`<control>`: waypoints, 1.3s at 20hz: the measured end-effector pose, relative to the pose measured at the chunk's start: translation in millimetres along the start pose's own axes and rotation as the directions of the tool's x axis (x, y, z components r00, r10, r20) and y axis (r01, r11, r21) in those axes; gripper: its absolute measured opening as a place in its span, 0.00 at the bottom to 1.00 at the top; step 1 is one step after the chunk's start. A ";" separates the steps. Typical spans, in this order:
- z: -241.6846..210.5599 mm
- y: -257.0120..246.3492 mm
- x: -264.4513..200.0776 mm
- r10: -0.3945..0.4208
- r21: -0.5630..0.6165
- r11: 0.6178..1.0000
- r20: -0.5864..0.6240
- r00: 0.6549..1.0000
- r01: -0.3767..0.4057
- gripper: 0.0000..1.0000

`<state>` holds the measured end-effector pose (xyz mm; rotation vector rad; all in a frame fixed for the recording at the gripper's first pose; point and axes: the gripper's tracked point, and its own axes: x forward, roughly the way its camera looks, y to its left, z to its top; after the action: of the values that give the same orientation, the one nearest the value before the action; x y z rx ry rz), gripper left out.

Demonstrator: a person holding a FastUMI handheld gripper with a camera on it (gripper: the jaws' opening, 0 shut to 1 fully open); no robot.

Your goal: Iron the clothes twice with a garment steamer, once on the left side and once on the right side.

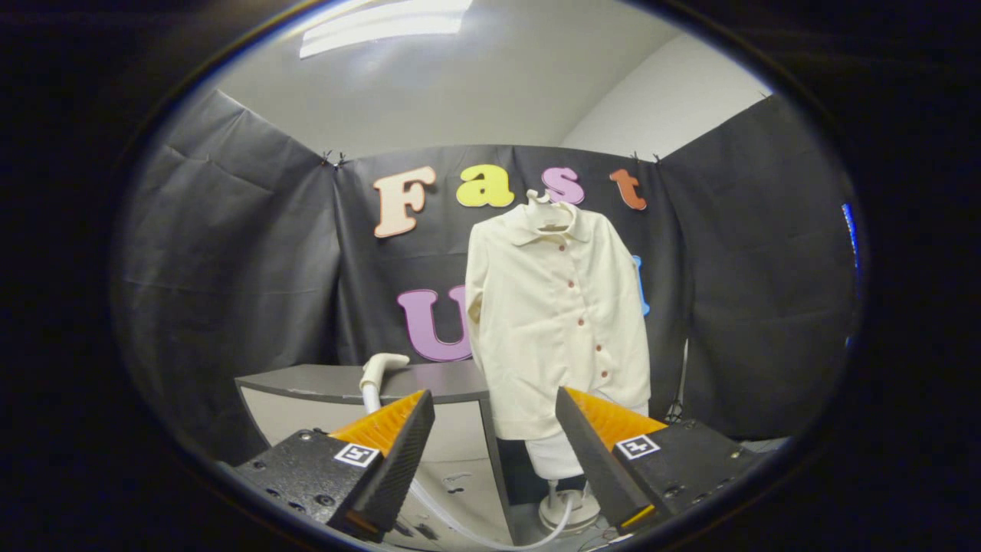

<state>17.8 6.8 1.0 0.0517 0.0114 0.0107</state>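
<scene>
Steamer head (381, 363) lay on the table (322, 381) beside the hanging cream shirt (556, 322), untouched; tool (495, 429) spread, empty, well short—pickup step pending, needing approach toward handle.

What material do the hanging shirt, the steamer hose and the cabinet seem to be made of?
Shirt: seems a matte woven fabric, perhaps cotton; it drapes in soft folds, with small buttons down the front.
Steamer hose: looks like pale flexible plastic or rubber; it bends in a smooth curve.
Cabinet: probably laminated board, with flat, smooth grey panels.
The gripper is open, its fingers holding nothing.
</scene>
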 end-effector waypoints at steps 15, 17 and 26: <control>18.5 46.5 73.4 0.068 0.002 0.998 -0.046 0.997 -0.068 0.96; 25.6 66.6 98.4 0.116 0.054 0.992 -0.070 0.991 -0.112 0.96; 3.0 154.6 224.8 0.263 0.072 0.965 -0.288 0.921 -0.253 0.96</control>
<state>241.0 163.5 9.5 0.0843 0.3050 0.2830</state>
